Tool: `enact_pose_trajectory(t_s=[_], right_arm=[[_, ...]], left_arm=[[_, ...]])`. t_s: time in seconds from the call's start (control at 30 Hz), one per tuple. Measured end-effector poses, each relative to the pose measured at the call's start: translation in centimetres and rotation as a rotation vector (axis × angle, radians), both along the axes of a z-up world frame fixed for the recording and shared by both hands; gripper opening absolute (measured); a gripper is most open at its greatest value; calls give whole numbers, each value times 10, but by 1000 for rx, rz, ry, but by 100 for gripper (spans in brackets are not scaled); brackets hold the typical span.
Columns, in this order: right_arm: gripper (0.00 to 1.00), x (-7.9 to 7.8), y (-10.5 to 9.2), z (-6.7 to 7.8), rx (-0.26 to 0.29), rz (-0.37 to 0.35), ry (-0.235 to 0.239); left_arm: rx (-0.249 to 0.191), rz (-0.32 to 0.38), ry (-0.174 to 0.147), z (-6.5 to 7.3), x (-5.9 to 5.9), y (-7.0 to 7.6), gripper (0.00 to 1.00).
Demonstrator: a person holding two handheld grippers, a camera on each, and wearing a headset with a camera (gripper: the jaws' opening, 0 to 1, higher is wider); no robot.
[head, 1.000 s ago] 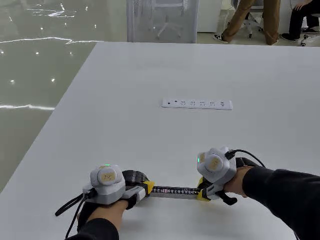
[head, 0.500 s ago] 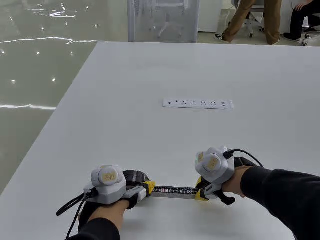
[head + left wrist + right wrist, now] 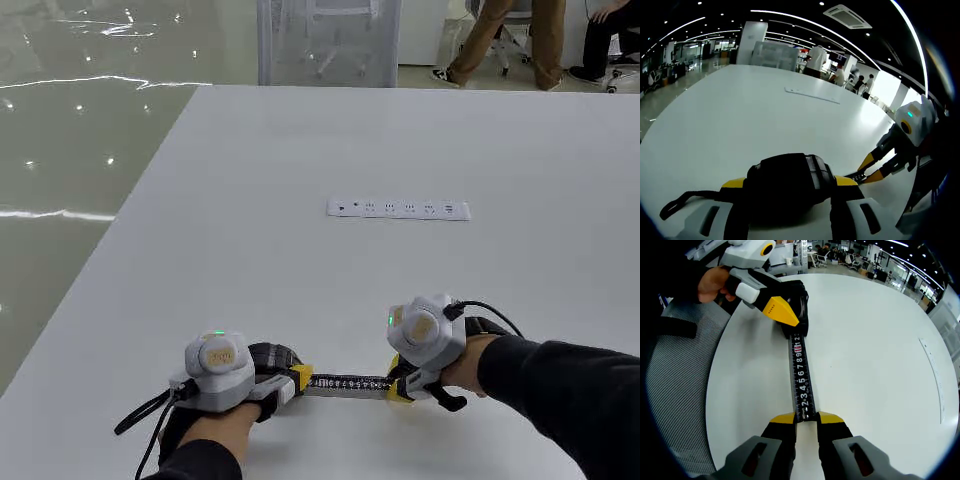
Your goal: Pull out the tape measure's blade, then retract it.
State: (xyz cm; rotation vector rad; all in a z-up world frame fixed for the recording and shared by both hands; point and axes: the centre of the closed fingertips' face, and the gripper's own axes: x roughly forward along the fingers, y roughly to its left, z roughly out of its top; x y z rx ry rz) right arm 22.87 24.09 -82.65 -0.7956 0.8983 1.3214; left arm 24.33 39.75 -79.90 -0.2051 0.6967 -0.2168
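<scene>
Black-and-yellow plastic forms the tape measure, which lies low over the white table near its front edge. The left gripper has its jaws clamped on the two sides of the housing. The blade is partly drawn out and runs flat across the table to the right gripper, whose yellow tips are pinched on the blade's free end.

Probable faults from this state:

1. Loss of the blade end. The right gripper's tips bear on a thin, smooth strip, close to its end. If the pull rises faster than the grip allows, the strip is likely to slide out and the spring will snap it back into the housing.
2. Rotation of the housing. The housing is rounded where the jaws bear on it. A pull off the blade's line may twist it in the left gripper's grip or drag it over the smooth table.
3. Kinking. Lifting or rolling either hand while the blade is taut may buckle it.
4. Uncontrolled return. Letting go of the end outright would let it slam into the housing; guide it back instead.

The power strip lies well apart and poses no obstruction.
</scene>
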Motion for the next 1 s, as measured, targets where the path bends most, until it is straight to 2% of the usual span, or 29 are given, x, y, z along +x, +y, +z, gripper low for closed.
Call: enact_pose_trajectory(t_s=[1.0], right_arm=[[12,-1,26,-1,9,-14,16]], left_arm=[[2,-10,8,-1,0,0,61]])
